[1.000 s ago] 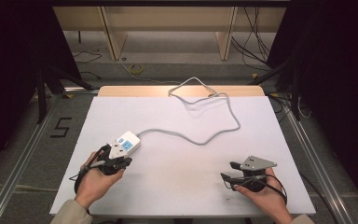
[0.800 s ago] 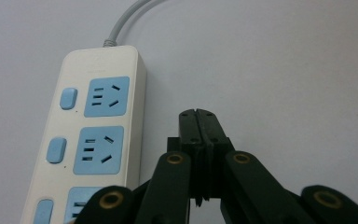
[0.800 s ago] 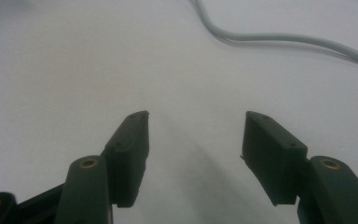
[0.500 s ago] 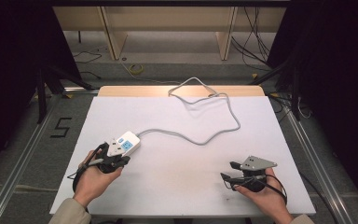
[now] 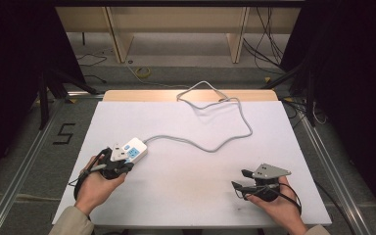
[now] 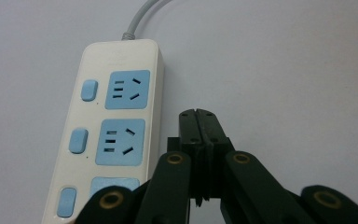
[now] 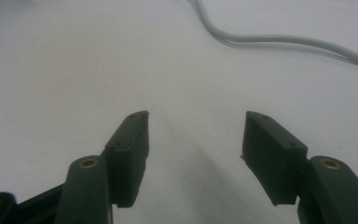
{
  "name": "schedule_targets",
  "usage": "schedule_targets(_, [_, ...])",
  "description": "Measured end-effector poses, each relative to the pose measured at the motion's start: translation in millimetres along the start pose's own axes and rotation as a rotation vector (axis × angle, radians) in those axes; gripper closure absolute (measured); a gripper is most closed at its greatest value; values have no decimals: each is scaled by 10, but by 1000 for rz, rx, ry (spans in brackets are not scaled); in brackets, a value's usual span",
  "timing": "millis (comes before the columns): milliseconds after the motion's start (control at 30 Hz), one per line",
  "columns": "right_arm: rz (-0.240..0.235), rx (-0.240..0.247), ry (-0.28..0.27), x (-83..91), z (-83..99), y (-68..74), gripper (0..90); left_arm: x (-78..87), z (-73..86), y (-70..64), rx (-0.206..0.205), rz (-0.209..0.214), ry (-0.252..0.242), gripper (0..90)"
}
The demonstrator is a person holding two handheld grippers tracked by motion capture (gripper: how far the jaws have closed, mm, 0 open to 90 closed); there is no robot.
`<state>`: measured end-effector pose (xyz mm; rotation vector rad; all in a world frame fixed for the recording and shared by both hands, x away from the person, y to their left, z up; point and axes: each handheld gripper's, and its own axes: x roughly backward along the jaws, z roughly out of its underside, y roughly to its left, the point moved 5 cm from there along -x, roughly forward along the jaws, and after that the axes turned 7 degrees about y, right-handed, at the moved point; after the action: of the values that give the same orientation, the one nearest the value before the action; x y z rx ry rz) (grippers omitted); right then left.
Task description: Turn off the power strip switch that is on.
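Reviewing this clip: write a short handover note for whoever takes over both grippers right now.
Left gripper: jaws shut on nothing, beside the power strip, at its right edge in the left gripper view.
Right gripper: jaws open, empty, over bare table near the front right.
Power strip lies flat at the table's left, sockets up, none with a plug in it; its grey cord loops toward the far edge.
Done: nothing is gripped or visibly switched.
Left: probably pressing a switch or shifting the strip with the left gripper.
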<state>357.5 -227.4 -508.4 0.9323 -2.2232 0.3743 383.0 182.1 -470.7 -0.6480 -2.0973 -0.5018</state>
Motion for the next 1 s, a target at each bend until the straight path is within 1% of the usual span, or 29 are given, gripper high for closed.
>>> schedule_targets(367, [-1, 0, -1, 0, 0, 2, 418, 8, 1, 40, 7, -5, 16, 897])
schedule_targets(667, [1, 0, 0, 2, -1, 2, 417, 28, 5, 88, 23, -16, 14, 896])
schedule_targets(1000, [0, 0, -1, 2, -1, 2, 417, 36, 15, 129, 28, -21, 26, 897])
